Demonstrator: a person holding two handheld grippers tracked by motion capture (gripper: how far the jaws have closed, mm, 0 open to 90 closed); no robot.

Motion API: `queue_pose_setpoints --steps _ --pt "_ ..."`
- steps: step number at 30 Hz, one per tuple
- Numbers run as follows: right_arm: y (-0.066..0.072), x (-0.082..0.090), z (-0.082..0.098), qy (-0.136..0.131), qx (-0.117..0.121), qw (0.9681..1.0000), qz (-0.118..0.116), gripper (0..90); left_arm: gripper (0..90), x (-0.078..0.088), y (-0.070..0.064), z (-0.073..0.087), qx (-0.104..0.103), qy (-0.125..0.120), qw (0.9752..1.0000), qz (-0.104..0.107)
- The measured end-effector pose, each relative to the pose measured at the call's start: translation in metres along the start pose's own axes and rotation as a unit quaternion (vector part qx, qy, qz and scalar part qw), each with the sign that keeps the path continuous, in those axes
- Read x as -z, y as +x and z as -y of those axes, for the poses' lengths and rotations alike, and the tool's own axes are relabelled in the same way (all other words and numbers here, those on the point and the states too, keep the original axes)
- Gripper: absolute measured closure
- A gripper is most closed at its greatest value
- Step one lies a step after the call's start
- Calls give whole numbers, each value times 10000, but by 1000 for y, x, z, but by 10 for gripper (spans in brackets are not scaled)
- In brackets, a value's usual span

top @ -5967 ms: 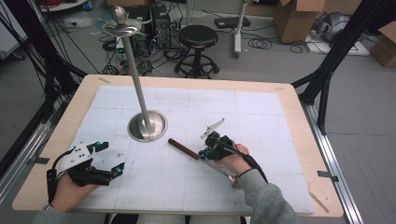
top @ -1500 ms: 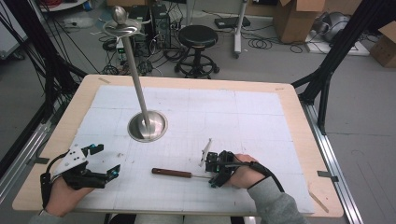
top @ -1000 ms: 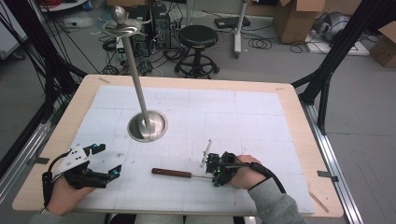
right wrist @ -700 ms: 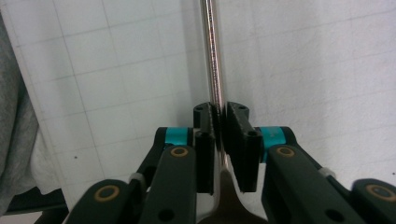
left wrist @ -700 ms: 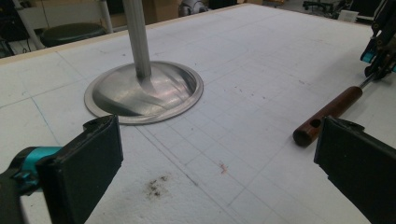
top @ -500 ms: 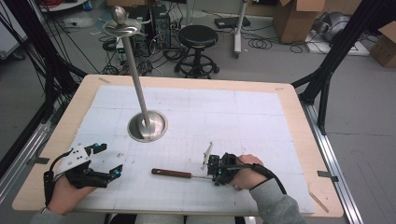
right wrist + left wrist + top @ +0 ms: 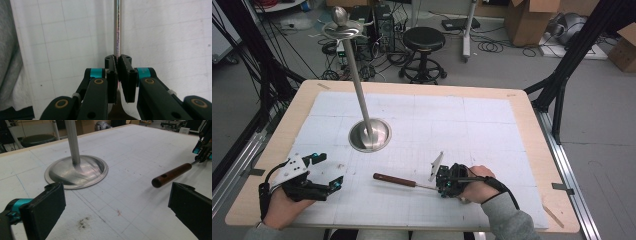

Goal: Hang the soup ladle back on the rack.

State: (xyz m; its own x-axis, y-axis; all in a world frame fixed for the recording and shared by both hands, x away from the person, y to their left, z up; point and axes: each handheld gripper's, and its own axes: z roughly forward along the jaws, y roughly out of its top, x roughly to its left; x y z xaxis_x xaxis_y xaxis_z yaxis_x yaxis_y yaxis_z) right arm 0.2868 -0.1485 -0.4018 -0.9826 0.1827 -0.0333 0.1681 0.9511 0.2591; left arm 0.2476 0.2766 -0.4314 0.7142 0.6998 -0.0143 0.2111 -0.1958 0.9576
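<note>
A tool with a brown wooden handle and a thin metal shaft lies across the white mat, handle pointing left. My right gripper is at the front right of the table, its jaws pinched on the shaft; they have just been closing on it. In the right gripper view the pads press the shaft from both sides at the right gripper. My left gripper rests at the front left, open and empty. In the left gripper view the handle lies beyond the open left gripper.
A tall metal pole stands on a round dished base, left of the mat's centre, also seen as the base just ahead of the left jaws. The white gridded mat covers a wooden table. A stool and cables lie beyond.
Six seconds ago the right gripper held the tool slanted and nearer the pole; since then it has come toward the front edge with the tool lying level. Over the last second nothing visibly moves.
</note>
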Motion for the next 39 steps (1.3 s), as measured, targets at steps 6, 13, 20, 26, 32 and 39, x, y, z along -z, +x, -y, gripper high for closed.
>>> queue_pose_setpoints --steps 6,13,20,26,32,39 --pt "-2 9 5 -411 -62 9991 98 851 17 0 0 0 10 3 10000 -5" --pt "-11 15 13 -851 -339 9958 84 850 17 0 0 0 -2 5 10000 -10" --pt "-19 23 22 -1438 -611 9875 188 850 17 0 -1 0 -1 -3 10000 -6" --pt "-21 29 25 -1766 -742 9811 283 850 17 0 0 0 -8 -10 10000 -12" --pt "-23 32 28 -2235 -801 9708 339 850 17 0 -1 0 -9 -13 10000 -18" --pt "-24 34 31 -2692 -801 9592 310 851 17 0 -1 0 -5 -20 10000 -8"
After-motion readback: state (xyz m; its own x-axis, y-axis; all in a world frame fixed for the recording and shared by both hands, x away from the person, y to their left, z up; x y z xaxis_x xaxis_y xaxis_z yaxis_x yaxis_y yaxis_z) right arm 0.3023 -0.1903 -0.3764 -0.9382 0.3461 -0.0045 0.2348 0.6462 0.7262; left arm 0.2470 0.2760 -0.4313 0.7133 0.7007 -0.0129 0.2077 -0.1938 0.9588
